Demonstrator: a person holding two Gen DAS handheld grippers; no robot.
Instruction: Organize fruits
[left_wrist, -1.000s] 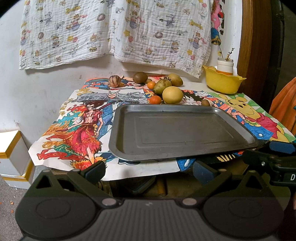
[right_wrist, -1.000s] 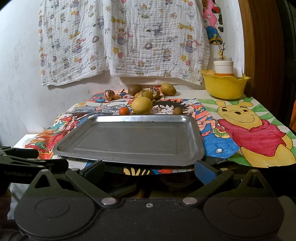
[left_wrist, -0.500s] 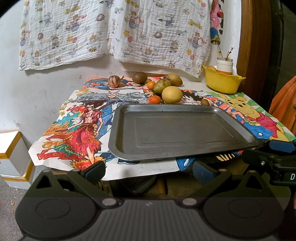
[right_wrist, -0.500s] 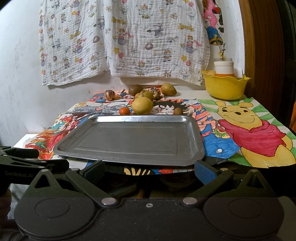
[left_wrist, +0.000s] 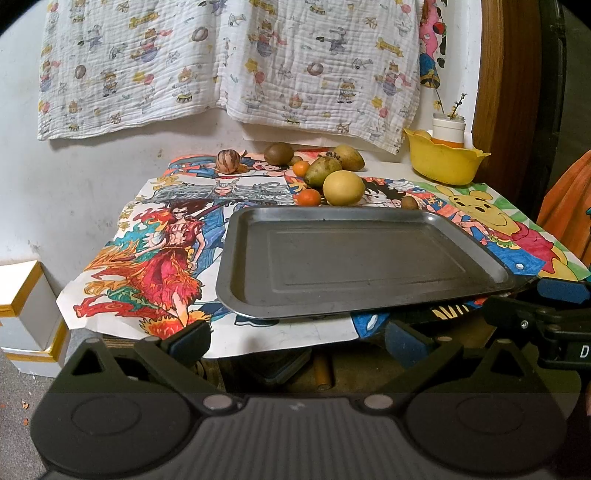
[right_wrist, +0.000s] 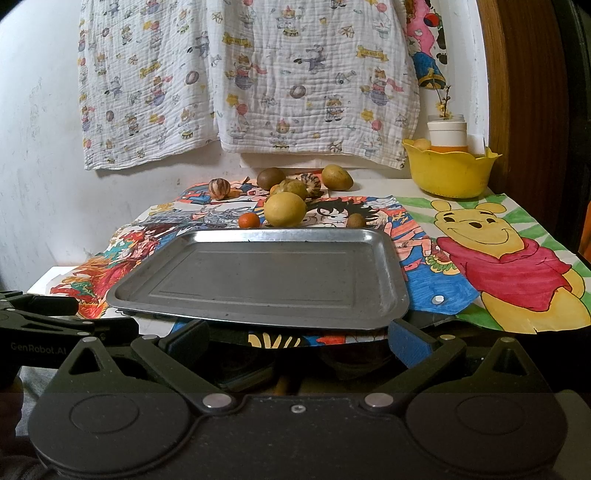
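We've got both grippers parked at the near table edge, nothing in either. Left gripper (left_wrist: 297, 338) spread wide, blue pads apart, empty. Right gripper (right_wrist: 297, 338) same: wide open, empty, just short of the tray's near rim.

Metal tray (left_wrist: 480, 254) sits bare on the cartoon-print mat (left_wrist: 155, 258), front-centre of table.

Fruit all clustered behind the tray's far rim, none in it:
- big yellow round fruit (left_wrist: 343, 187), nearest the rim, w/ small orange one (left_wrist: 309, 197) touching-close on its left
- small brown fruit (left_wrist: 409, 202) to its right, just beside the rim
- green-yellow pear-ish fruit (left_wrist: 322, 171) behind, 2nd small orange (left_wrist: 301, 168) next to it
- brown kiwi-like fruit (left_wrist: 279, 153) and yellow-brown oval fruit (left_wrist: 349, 157) at the back, nr the wall
- striped round one (left_wrist: 228, 161) off to the left, well apart from the rest

Yellow bowl (left_wrist: 443, 166) at far right corner, white jar (left_wrist: 448, 129) in it. Printed cloth (left_wrist: 221, 66) hangs on wall behind.
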